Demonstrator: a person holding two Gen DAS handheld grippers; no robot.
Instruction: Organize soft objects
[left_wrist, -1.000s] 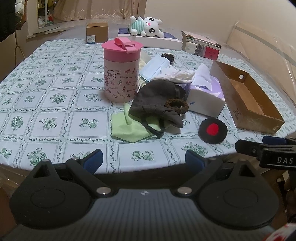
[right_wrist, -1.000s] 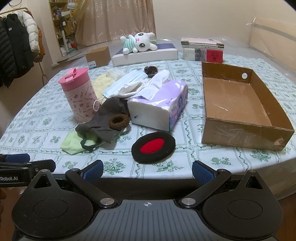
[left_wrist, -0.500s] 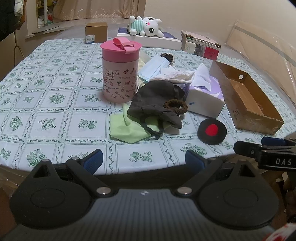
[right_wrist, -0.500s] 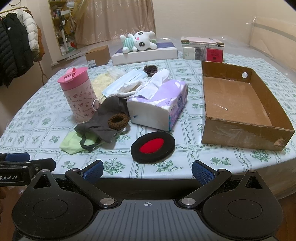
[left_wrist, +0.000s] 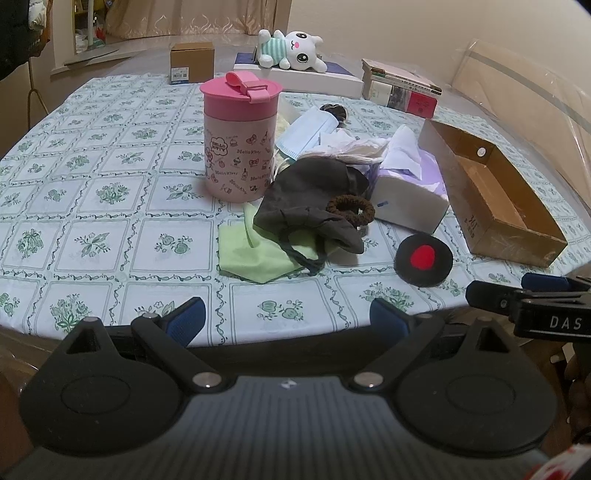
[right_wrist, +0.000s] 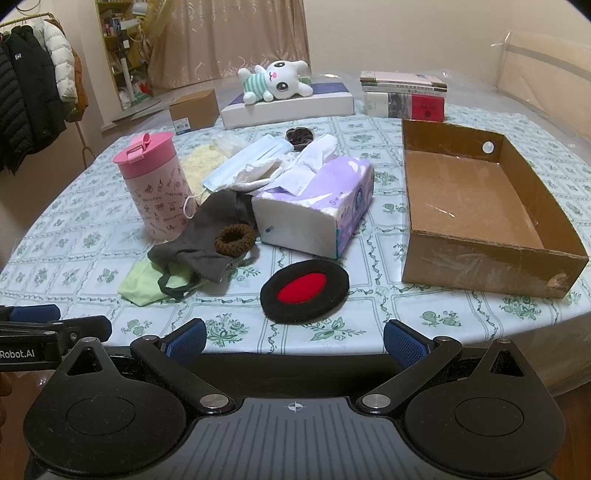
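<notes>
Both my tongs hang at the near table edge with nothing in them: my left gripper (left_wrist: 286, 319) has its jaws spread wide, and my right gripper (right_wrist: 293, 341) is just as wide open. Nearest to my right one lies the black pad with a red centre (right_wrist: 304, 290) on the patterned tablecloth (right_wrist: 74, 236). Left of it sits the green cloth (left_wrist: 255, 254), partly under the dark grey cloth (left_wrist: 306, 206), with the brown hair tie (right_wrist: 235, 238) resting on top. Just behind stand the pink cup (left_wrist: 240, 138) on the left and the tissue pack (right_wrist: 317, 210) to the right, a blue face mask (right_wrist: 251, 158) beyond them. The open cardboard box (right_wrist: 480, 206) sits empty on the right. Far back, the plush bunny (right_wrist: 275, 81) lies on a flat white box (right_wrist: 291, 105).
</notes>
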